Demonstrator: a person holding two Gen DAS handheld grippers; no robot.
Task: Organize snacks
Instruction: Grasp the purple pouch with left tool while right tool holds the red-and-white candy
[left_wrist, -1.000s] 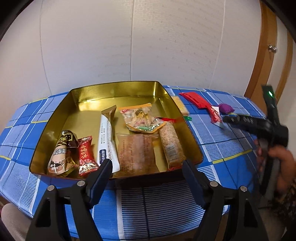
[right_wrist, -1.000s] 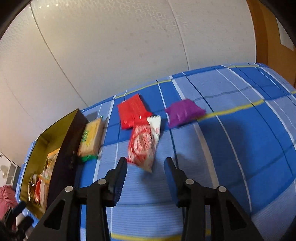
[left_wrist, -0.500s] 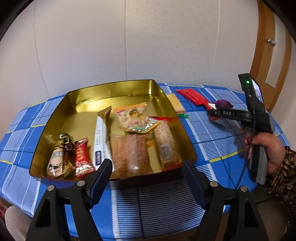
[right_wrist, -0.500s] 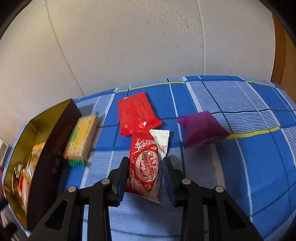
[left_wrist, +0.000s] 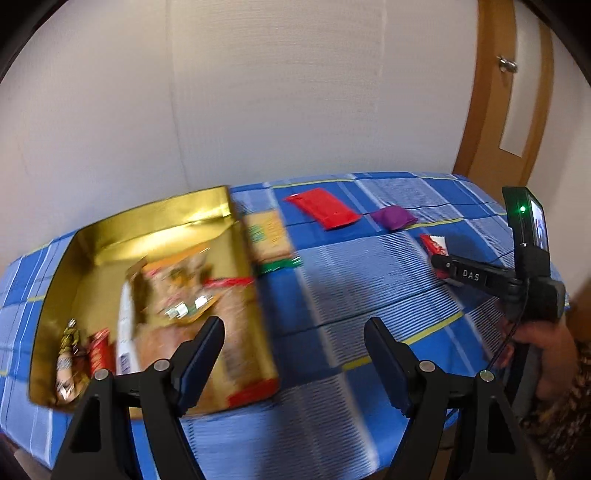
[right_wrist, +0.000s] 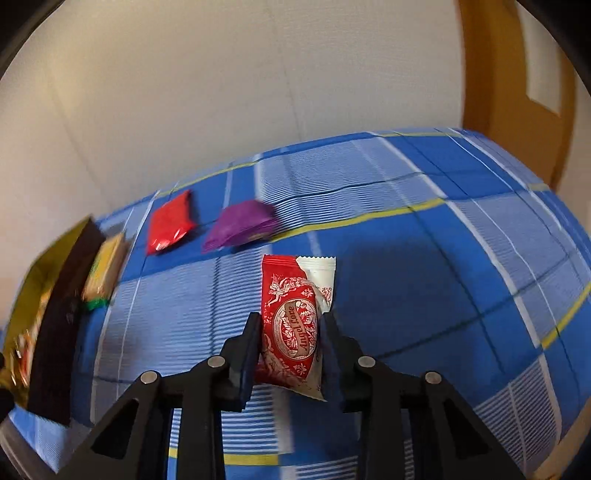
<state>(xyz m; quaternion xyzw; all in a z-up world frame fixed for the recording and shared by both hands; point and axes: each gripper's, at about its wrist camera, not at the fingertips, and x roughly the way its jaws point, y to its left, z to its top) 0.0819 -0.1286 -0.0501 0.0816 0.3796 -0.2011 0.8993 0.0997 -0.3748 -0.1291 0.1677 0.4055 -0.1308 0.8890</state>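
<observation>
My right gripper (right_wrist: 291, 325) is shut on a red-and-white snack packet (right_wrist: 288, 284), the pads pressing its long sides; the packet stands up from the blue checked cloth. In the left wrist view the same packet (left_wrist: 436, 245) shows at the tip of the right gripper (left_wrist: 441, 264), held by a person's hand (left_wrist: 546, 347). My left gripper (left_wrist: 294, 326) is open and holds nothing, above the cloth by the right front corner of the gold tin (left_wrist: 147, 221). Several snacks lie blurred in the tin.
On the cloth lie a flat red packet (right_wrist: 170, 223), a purple pouch (right_wrist: 242, 225) and a yellow cracker pack (right_wrist: 107, 266) against the tin's dark outer wall (right_wrist: 55, 295). A wooden door (left_wrist: 498, 110) stands at the right; a white wall is behind.
The right gripper's jaws closed onto the red-and-white packet and raised it off the cloth. The left gripper swung right, so the tin now sits left in its view.
</observation>
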